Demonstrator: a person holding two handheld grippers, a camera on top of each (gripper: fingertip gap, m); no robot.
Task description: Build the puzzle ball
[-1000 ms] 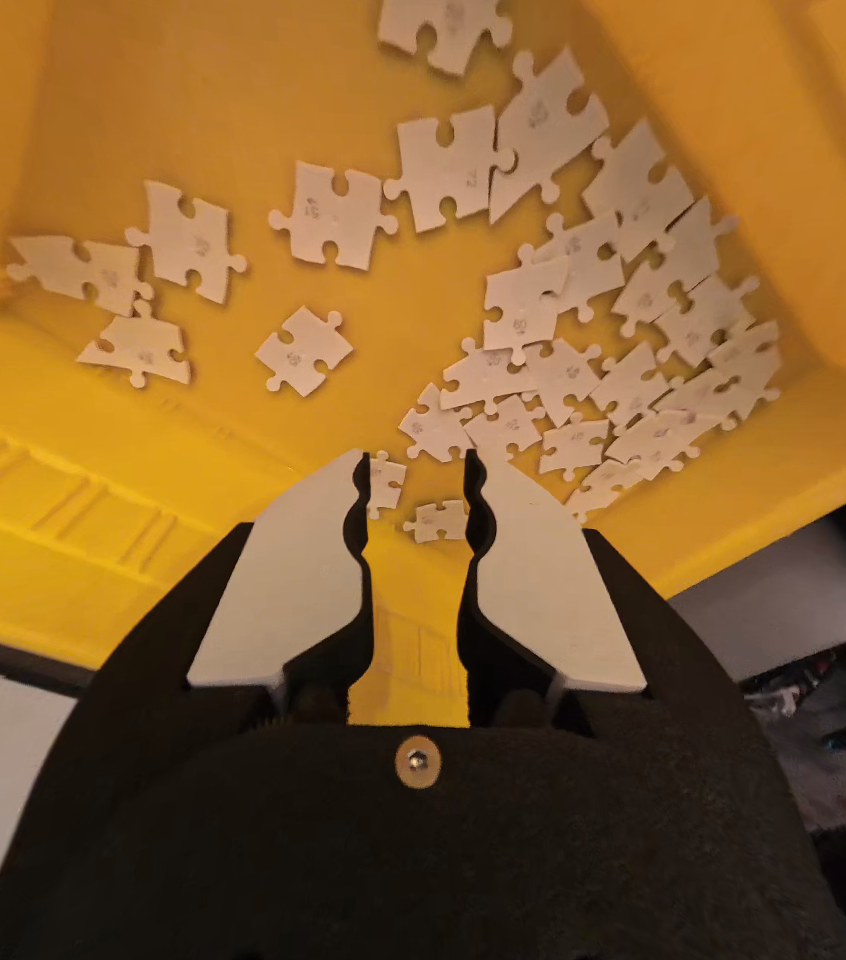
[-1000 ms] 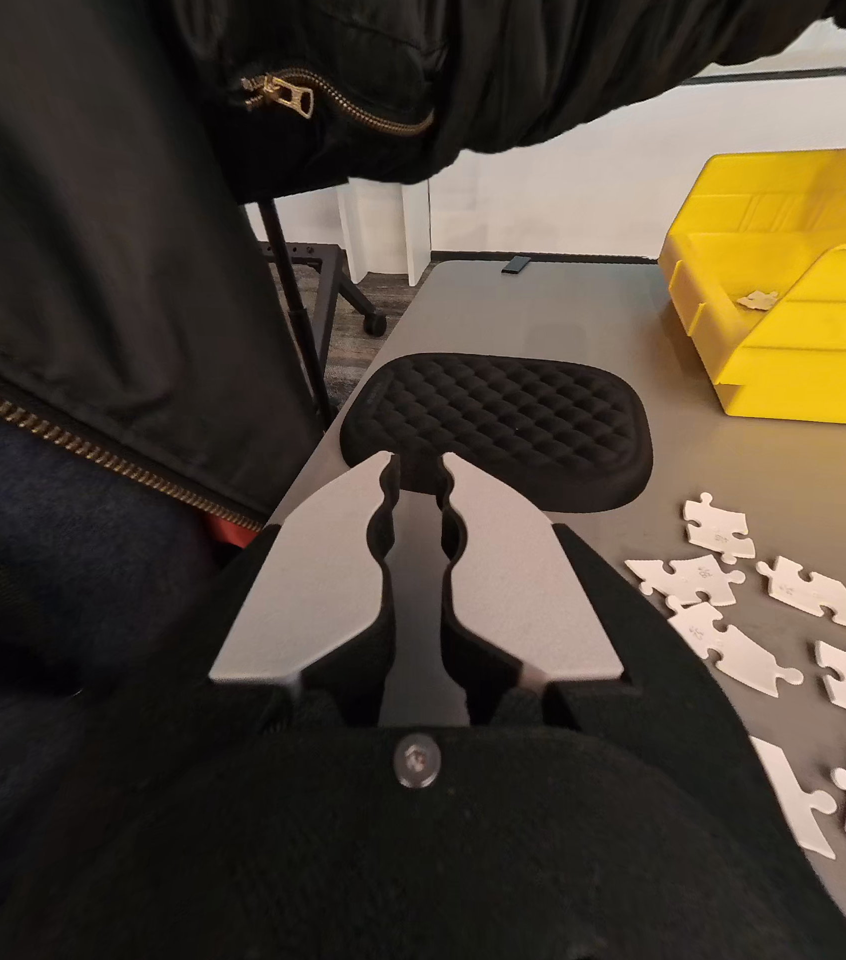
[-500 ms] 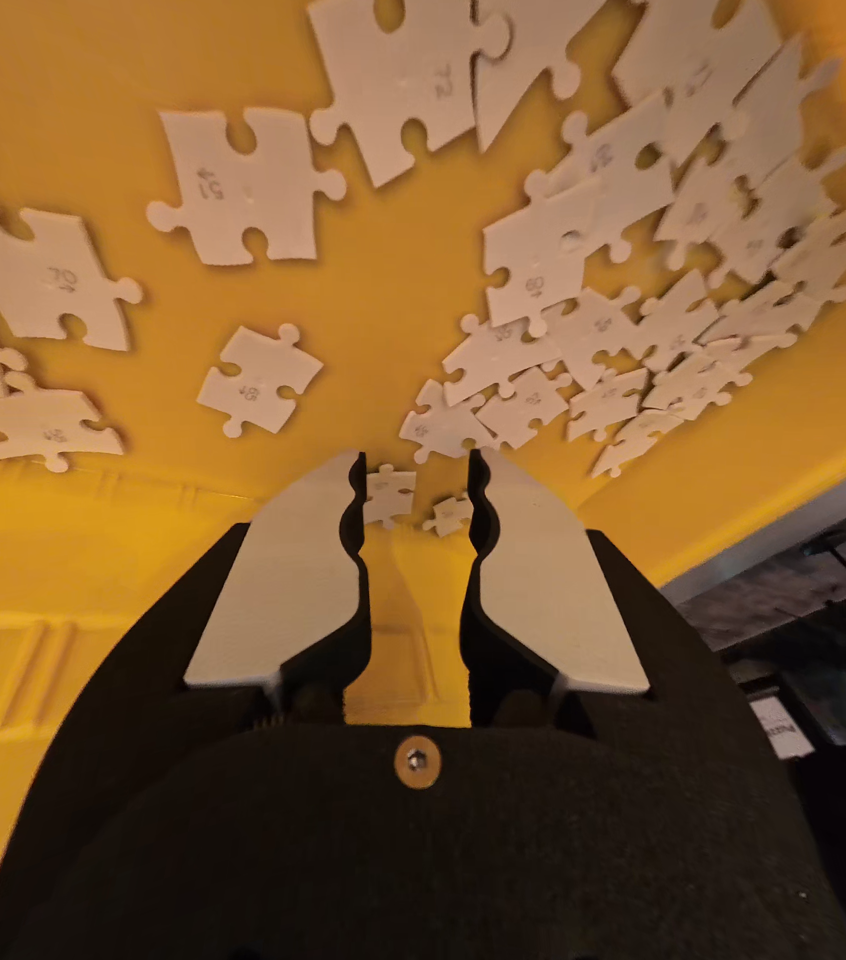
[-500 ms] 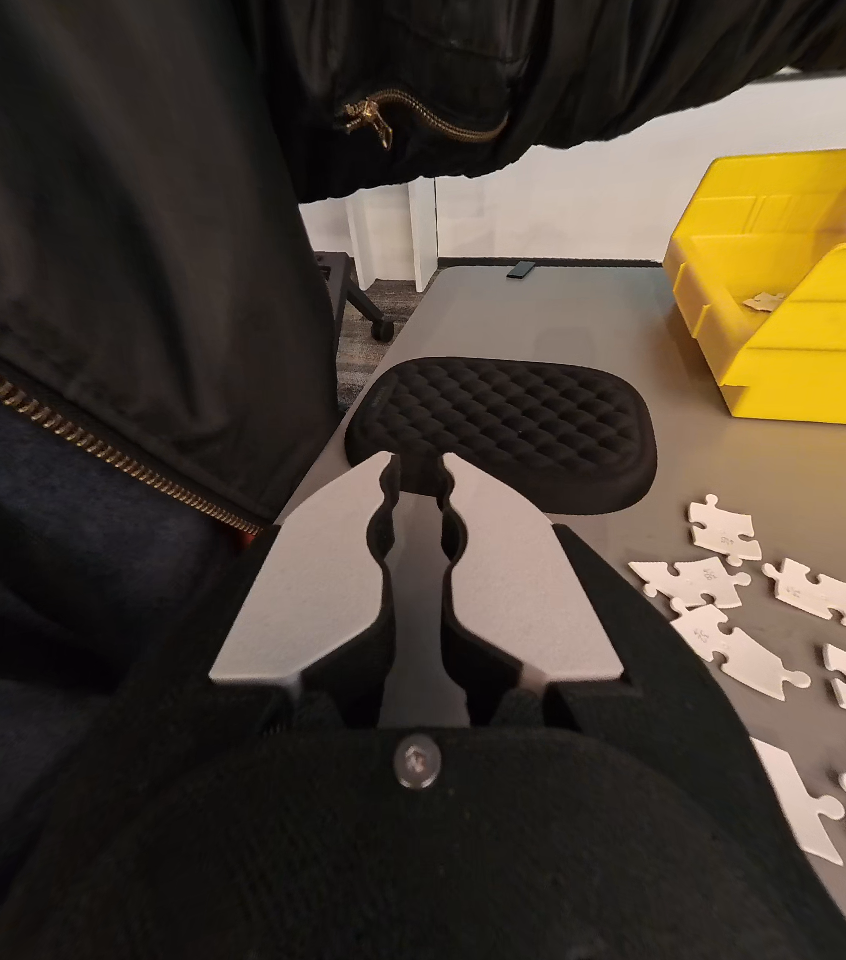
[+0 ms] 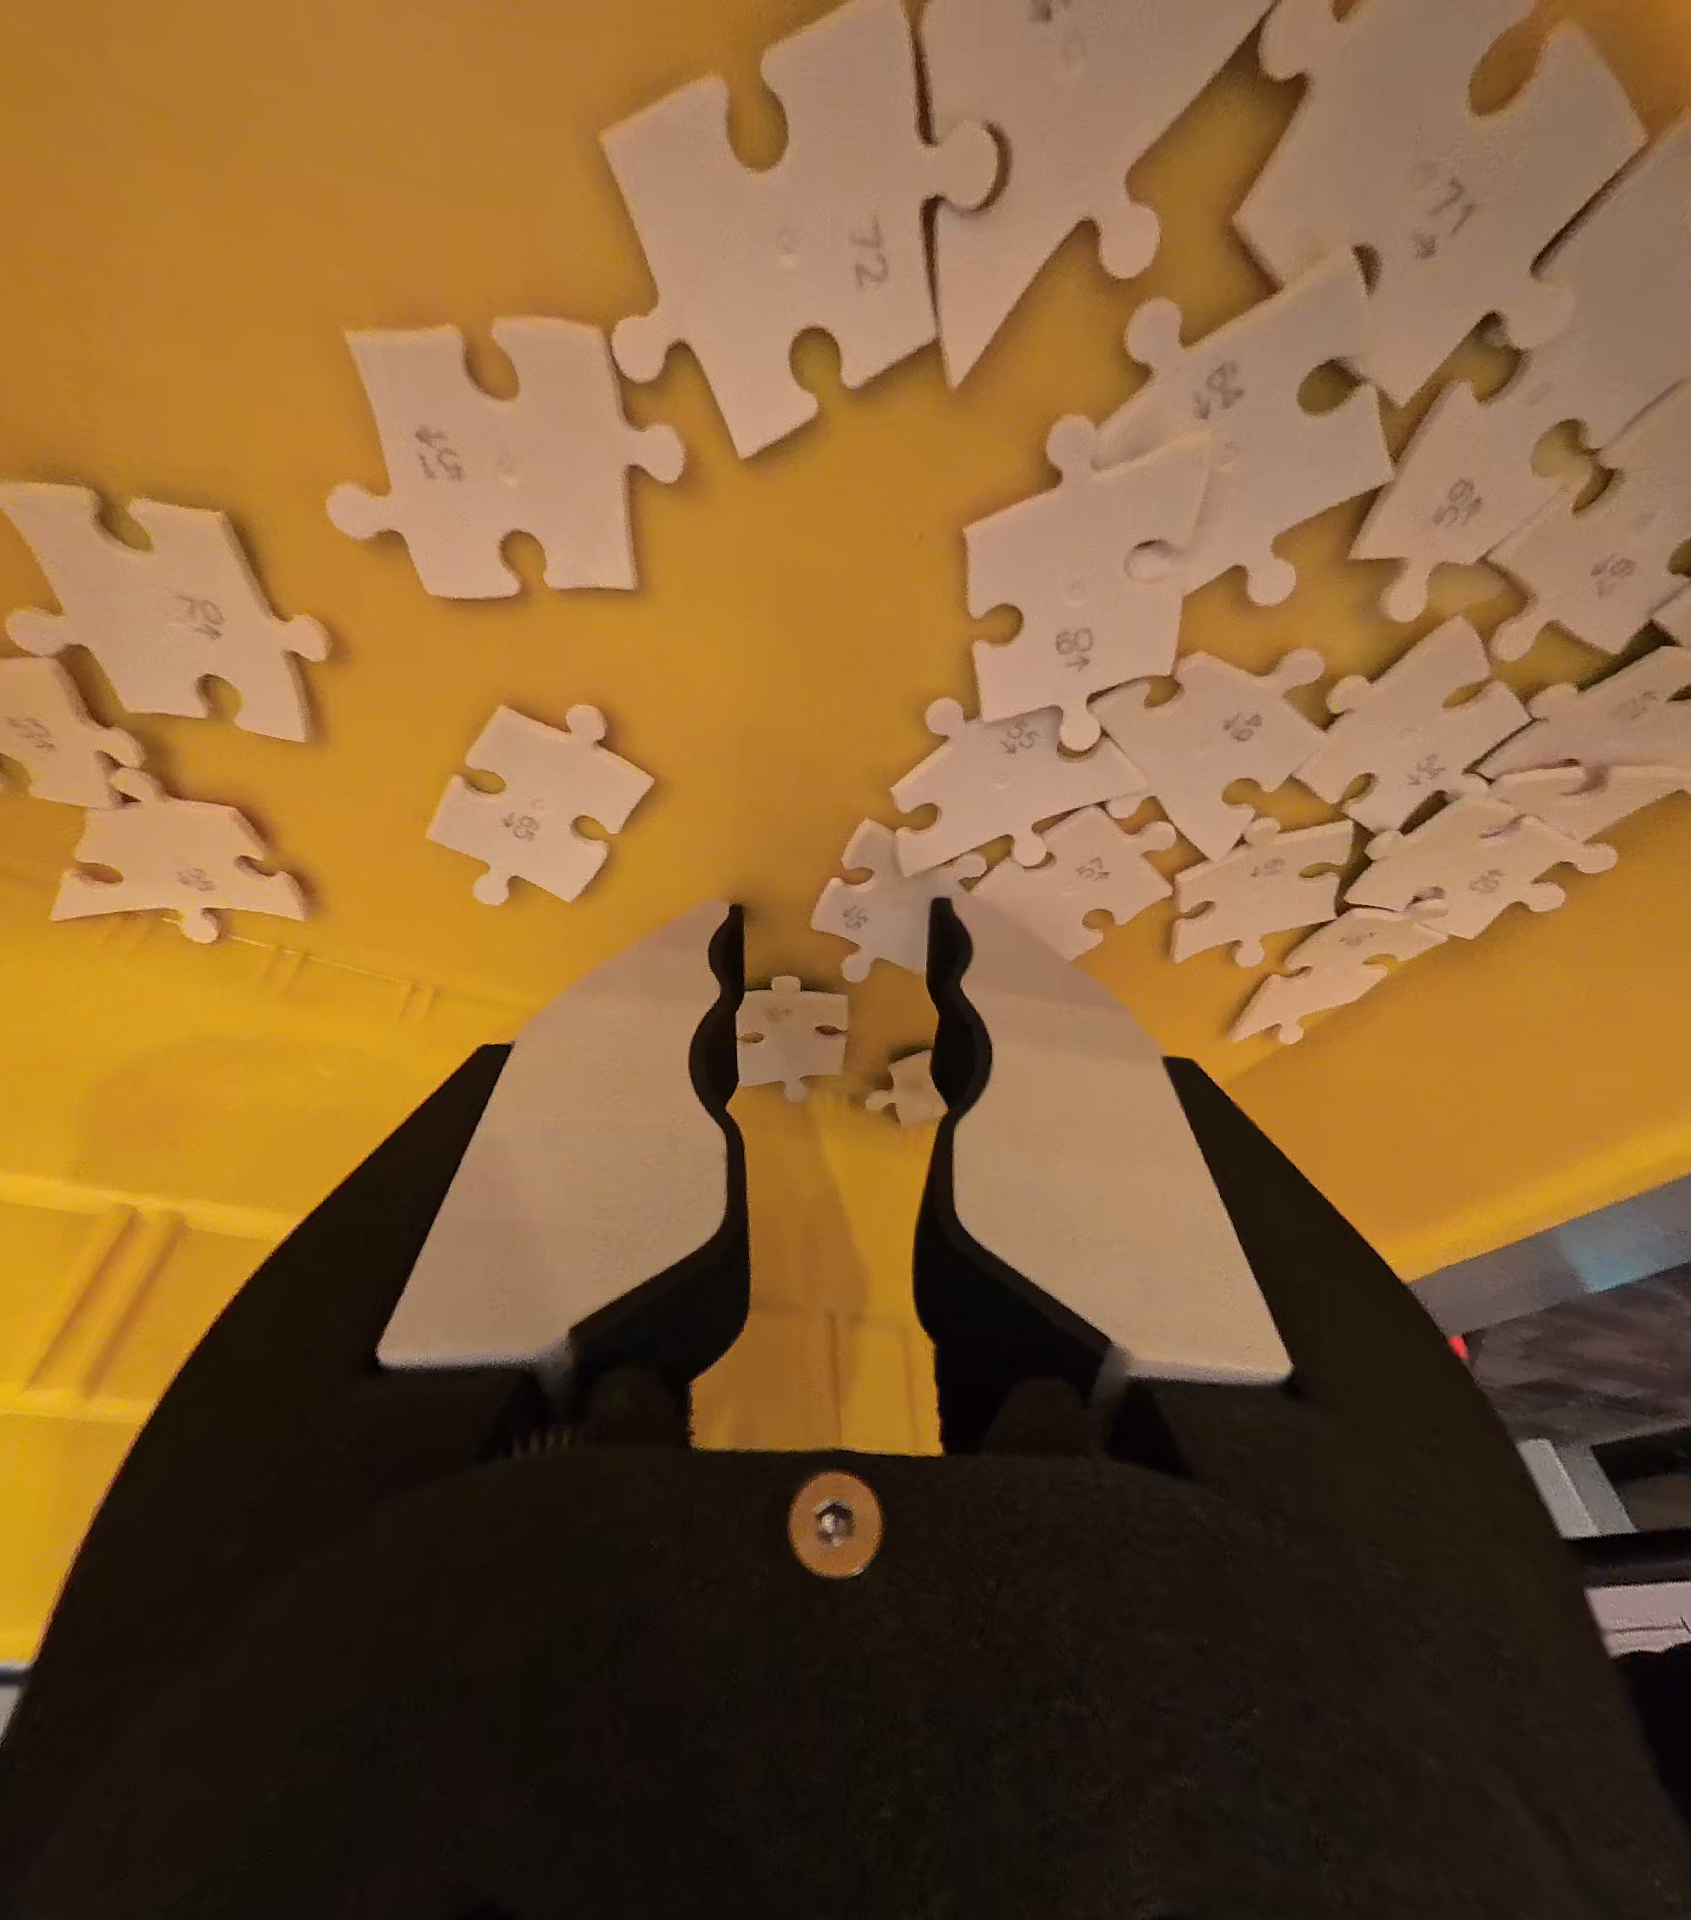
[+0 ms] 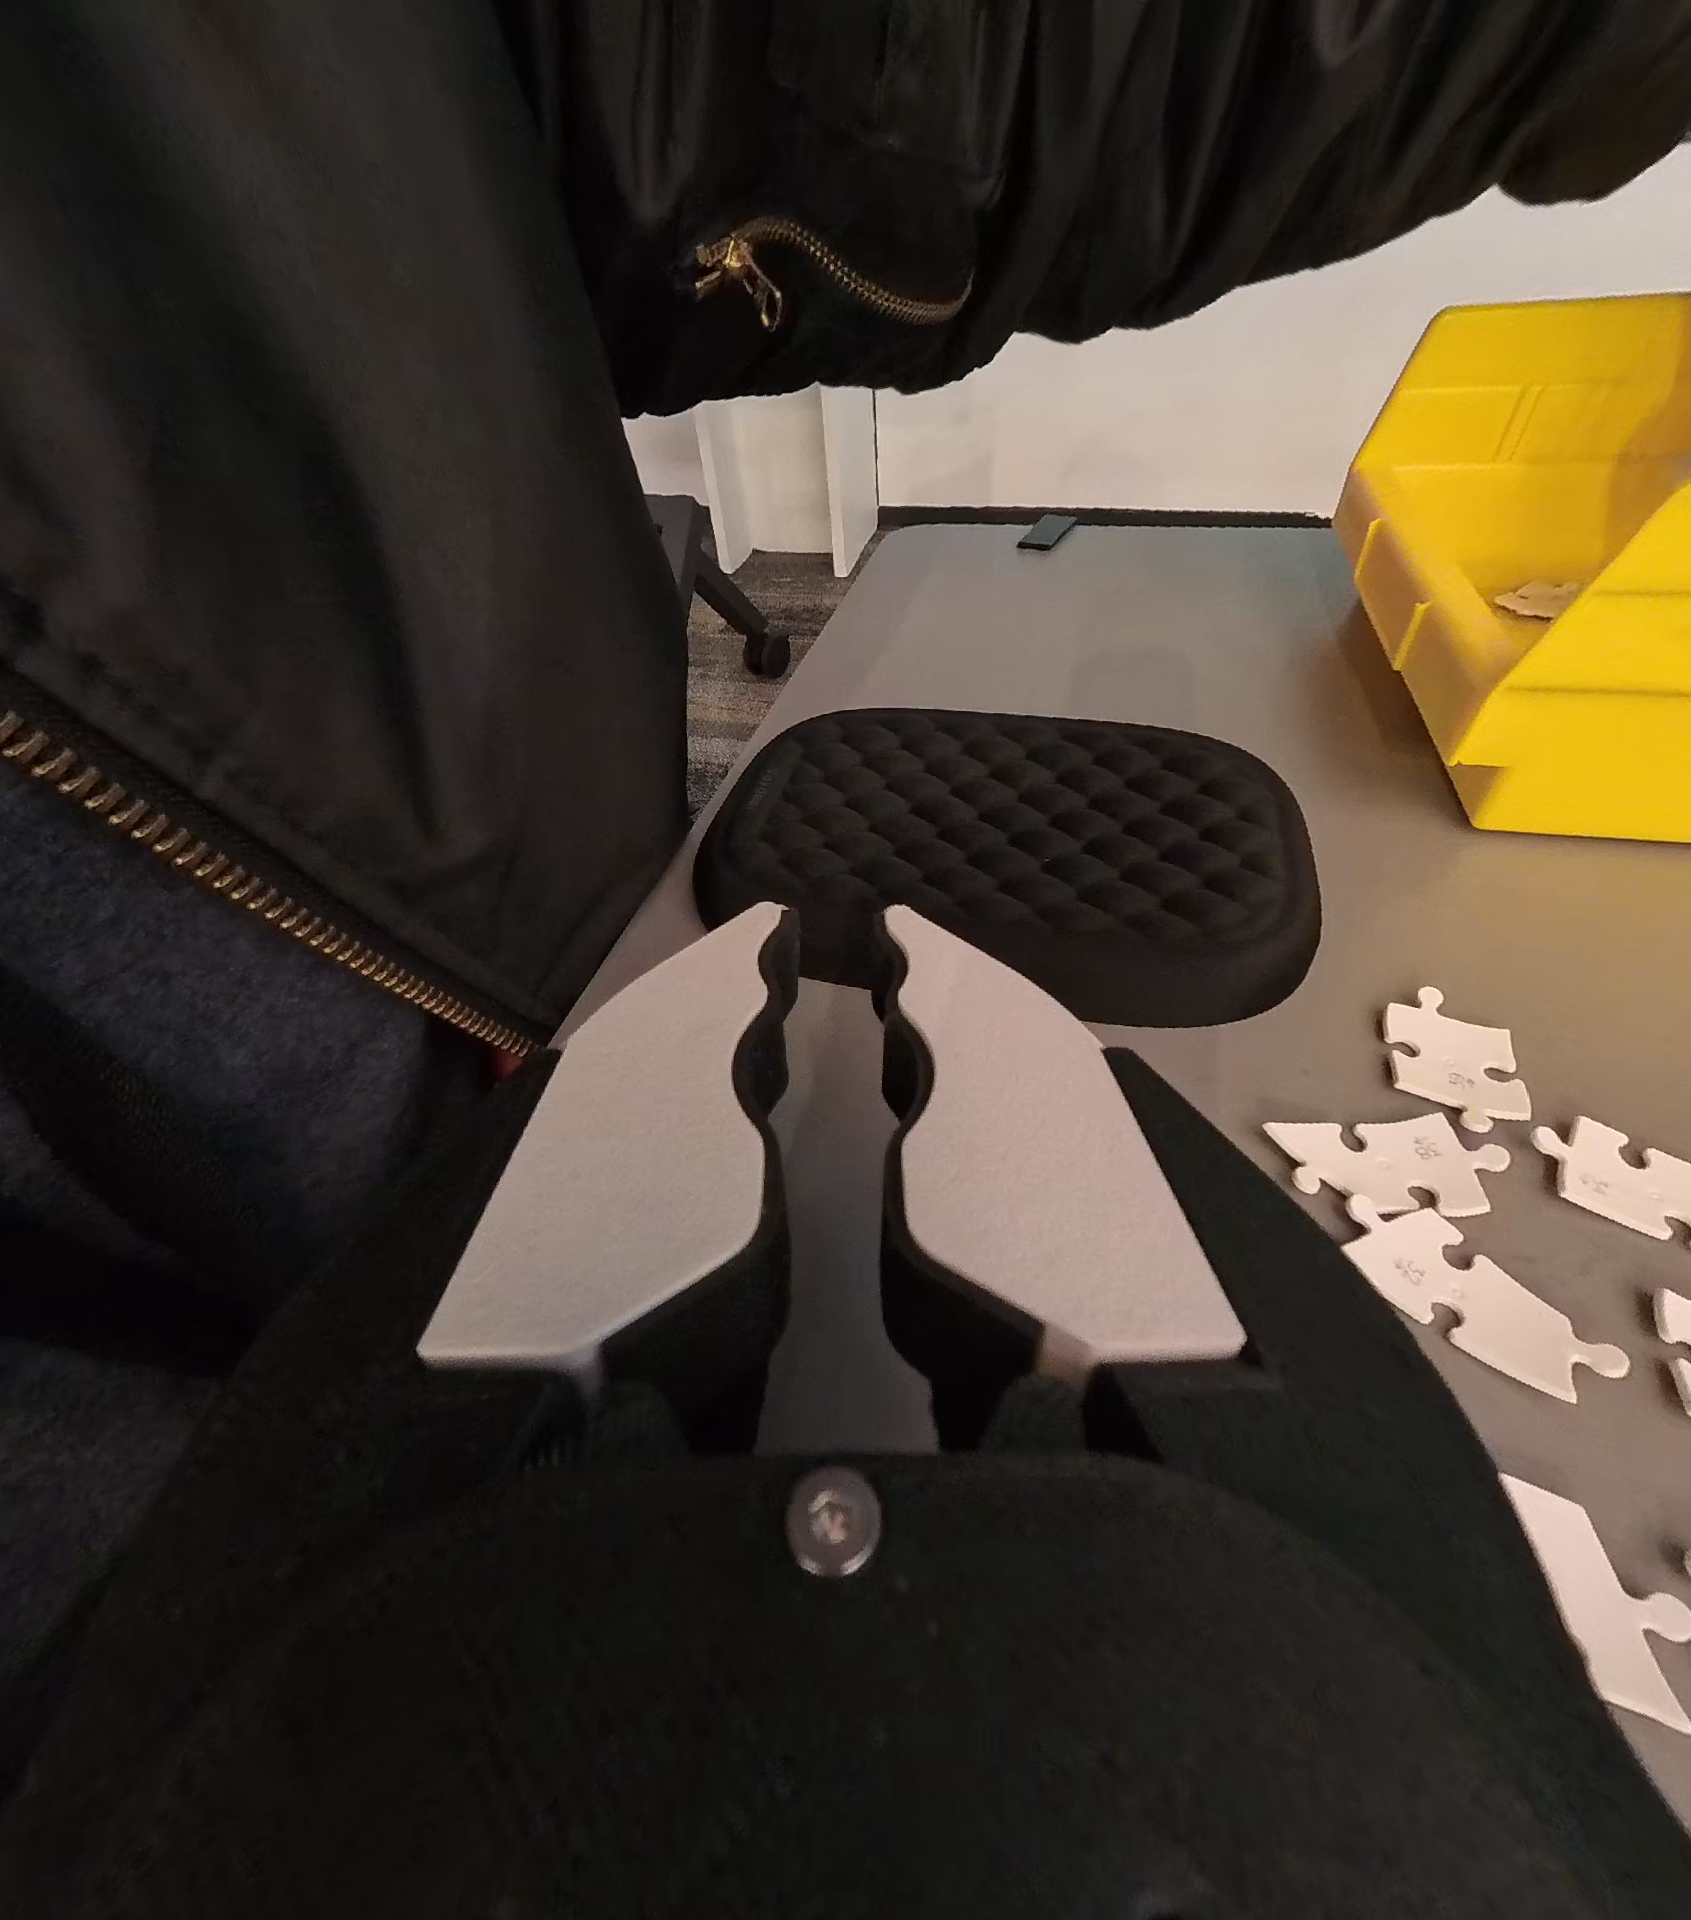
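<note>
In the left wrist view my left gripper (image 5: pixel 836 909) is open inside a yellow bin (image 5: pixel 197 260), close above its floor. Several white puzzle pieces lie flat on that floor, a cluster at the right (image 5: pixel 1236 727) and loose ones at the left (image 5: pixel 166 613). A small piece (image 5: pixel 789 1034) lies on the floor, seen between the fingers; the pads do not touch it. In the right wrist view my right gripper (image 6: pixel 839 914) is slightly open with nothing between its pads, low over the grey table (image 6: pixel 1080 623) at the near edge of a black quilted pad (image 6: pixel 1017 831).
Several white puzzle pieces (image 6: pixel 1475 1288) lie on the table right of the right gripper. The yellow bin (image 6: pixel 1589 644) stands at the far right of the table. A person's black jacket (image 6: pixel 301 416) fills the left side. A small black object (image 6: pixel 1043 532) lies at the far edge. The left gripper's tips are roughly 40 cm from the right gripper's.
My left gripper has moved deeper into the bin, so the pieces look larger and closer; its jaws stay open. My right gripper has stayed put. The jacket has shifted.
</note>
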